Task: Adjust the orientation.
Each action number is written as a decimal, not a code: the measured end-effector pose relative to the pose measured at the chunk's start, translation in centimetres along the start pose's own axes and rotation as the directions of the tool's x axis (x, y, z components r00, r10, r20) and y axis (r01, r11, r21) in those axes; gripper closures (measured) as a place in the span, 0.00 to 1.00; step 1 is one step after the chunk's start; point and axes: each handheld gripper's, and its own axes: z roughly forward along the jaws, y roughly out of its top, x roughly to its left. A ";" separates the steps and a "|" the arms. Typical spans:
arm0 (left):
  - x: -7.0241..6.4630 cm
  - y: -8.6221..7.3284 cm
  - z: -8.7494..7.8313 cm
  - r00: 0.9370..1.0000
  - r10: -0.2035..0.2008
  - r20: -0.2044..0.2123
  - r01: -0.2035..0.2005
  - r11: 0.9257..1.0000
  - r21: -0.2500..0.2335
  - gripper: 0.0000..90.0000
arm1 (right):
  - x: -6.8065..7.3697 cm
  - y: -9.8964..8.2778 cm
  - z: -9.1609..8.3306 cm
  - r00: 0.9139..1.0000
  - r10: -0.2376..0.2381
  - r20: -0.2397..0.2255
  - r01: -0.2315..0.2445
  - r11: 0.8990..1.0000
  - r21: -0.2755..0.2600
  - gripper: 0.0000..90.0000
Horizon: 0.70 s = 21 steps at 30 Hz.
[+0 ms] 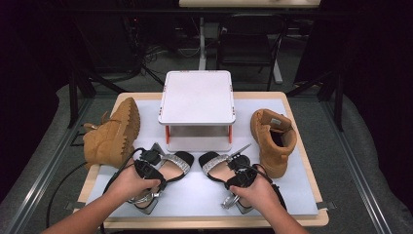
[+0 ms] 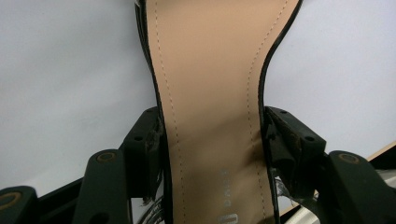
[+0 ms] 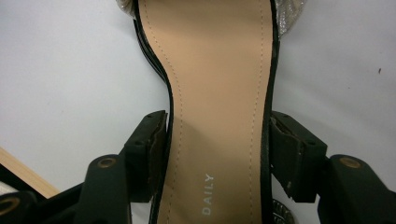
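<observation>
Bench (image 1: 209, 225) of pale wood under a white mat (image 1: 195, 190), dark room behind. Left gripper (image 1: 155, 168) jaws clamp the left sandal (image 1: 171, 165) at seven o'clock; right gripper (image 1: 239, 168) jaws pinch the right sandal (image 1: 216, 163) at five.

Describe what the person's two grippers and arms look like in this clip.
Both the left gripper and right gripper are black, with blocky two-piece jaws bearing brass-coloured pivot rings and small screw holes. A grey pointed plate tops each. A black cable trails from the left gripper. The forearms are bare, with no sleeves or gloves.

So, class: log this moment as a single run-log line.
left tool: jaws against left sandal | right tool: jaws against right sandal | boots: beside rack
</observation>
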 end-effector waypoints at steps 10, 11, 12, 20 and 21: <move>0.3 -0.9 0.1 0.999 0.031 0.022 -0.030 0.997 -0.068 0.45 | -0.4 -0.7 0.0 0.999 -0.003 -0.043 0.002 1.000 -0.028 0.40; 0.3 -1.0 0.1 0.999 0.030 0.022 -0.028 0.997 -0.074 0.44 | -0.4 -0.8 0.1 0.999 -0.008 -0.042 0.007 1.000 -0.029 0.38; 0.3 -1.1 0.1 0.999 0.030 0.024 -0.028 0.996 -0.081 0.44 | -0.4 -1.0 0.1 0.999 -0.017 -0.044 0.017 1.000 -0.018 0.37; 0.4 -2.5 0.4 0.998 0.059 0.030 -0.052 0.982 -0.184 0.43 | -0.2 -1.8 0.2 0.999 -0.034 -0.010 0.033 0.995 -0.090 0.42; 0.4 -2.5 0.4 0.998 0.059 0.030 -0.052 0.982 -0.184 0.43 | -0.2 -1.8 0.2 0.999 -0.034 -0.010 0.033 0.995 -0.090 0.42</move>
